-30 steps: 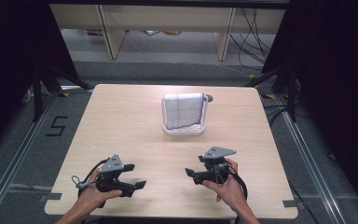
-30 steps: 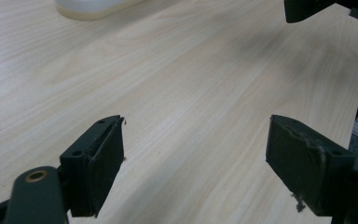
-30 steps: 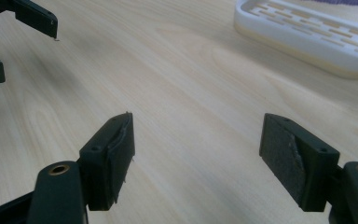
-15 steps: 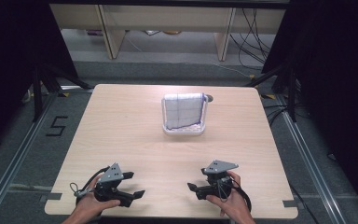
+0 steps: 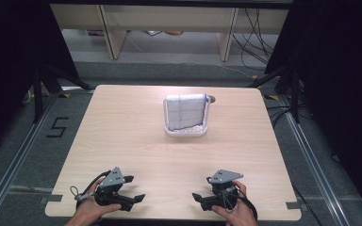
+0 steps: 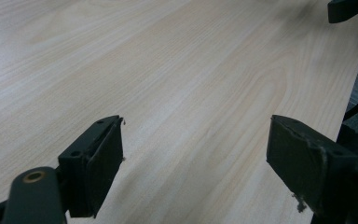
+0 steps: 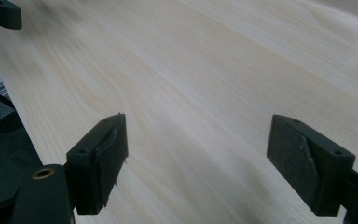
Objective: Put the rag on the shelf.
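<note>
The cloth, white with a thin blue grid, hangs draped over a small white rack. The rack stands on the far half of the wooden table, a little right of the middle. Take the rack as your landmark.

Both of your grippers sit well short of the rack, near the table edge closest to you. The left gripper lies nearer to you than the rack and off to its left. The right gripper lies nearer to you than the rack and only slightly to its right, so it looks to be the closer of the two. To reach the cloth, either hand must travel forward across bare wood.

The cloth's top edge, where it folds over the rack's bar, runs left to right, across your line of reach. Its flat face is turned toward you.

In the left gripper view, the left gripper has its jaws spread wide with bare table between them. In the right gripper view, the right gripper is likewise spread wide, holding and touching nothing.
</note>
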Demonstrator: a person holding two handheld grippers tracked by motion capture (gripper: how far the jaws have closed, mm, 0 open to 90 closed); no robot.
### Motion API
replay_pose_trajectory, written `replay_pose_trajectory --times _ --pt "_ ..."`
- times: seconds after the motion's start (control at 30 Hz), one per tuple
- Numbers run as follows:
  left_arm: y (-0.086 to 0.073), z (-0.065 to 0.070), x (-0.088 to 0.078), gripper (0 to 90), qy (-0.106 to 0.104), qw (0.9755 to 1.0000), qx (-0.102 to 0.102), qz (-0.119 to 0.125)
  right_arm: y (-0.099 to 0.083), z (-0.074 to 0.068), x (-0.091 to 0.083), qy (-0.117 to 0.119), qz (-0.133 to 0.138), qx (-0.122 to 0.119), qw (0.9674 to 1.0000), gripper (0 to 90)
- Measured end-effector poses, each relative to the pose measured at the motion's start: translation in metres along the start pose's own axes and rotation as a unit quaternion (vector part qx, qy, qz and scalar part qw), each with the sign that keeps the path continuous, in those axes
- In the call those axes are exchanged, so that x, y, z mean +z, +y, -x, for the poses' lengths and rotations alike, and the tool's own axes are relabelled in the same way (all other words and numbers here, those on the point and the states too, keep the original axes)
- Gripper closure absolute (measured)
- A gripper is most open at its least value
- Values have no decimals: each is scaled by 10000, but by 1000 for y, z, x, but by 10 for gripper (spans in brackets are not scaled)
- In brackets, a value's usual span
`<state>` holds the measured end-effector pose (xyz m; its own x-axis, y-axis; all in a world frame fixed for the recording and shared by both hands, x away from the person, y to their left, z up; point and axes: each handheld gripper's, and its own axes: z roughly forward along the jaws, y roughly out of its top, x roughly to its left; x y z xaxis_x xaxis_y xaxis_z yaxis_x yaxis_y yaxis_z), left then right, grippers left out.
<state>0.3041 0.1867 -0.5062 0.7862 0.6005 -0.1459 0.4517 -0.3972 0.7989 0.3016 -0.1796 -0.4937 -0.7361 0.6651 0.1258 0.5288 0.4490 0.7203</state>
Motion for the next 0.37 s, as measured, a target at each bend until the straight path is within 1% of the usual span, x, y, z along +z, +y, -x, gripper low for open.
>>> replay_pose_trajectory --times 0.07,0.1,0.13,0.17,0.2,0.23,0.27,0.37 --pt "0 1 2 180 -54 10000 -38 41 -1 0 0 -90 -45 15 9999 214" --pt "0 1 2 180 -83 10000 -28 -5 -1 -1 0 -107 -64 31 9999 214" --pt "-1 1 3 179 -70 10000 -14 41 -1 0 0 -109 -64 4 9999 214" --pt "-1 2 3 179 -70 10000 -8 19 -1 0 0 -107 -64 -6 9999 214" --pt "-1 2 3 179 -77 10000 -23 24 -1 0 0 -114 -51 -19 9999 214" --pt "0 1 2 179 -93 9999 -74 -1 -1 0 0 -173 -50 -21 9998 214" --pt "0 1 2 179 -93 9999 -74 -1 -1 0 0 -173 -50 -21 9998 214" --pt "-1 -3 1 179 -35 10000 -61 -7 -1 0 1 -152 -96 -110 9998 212"
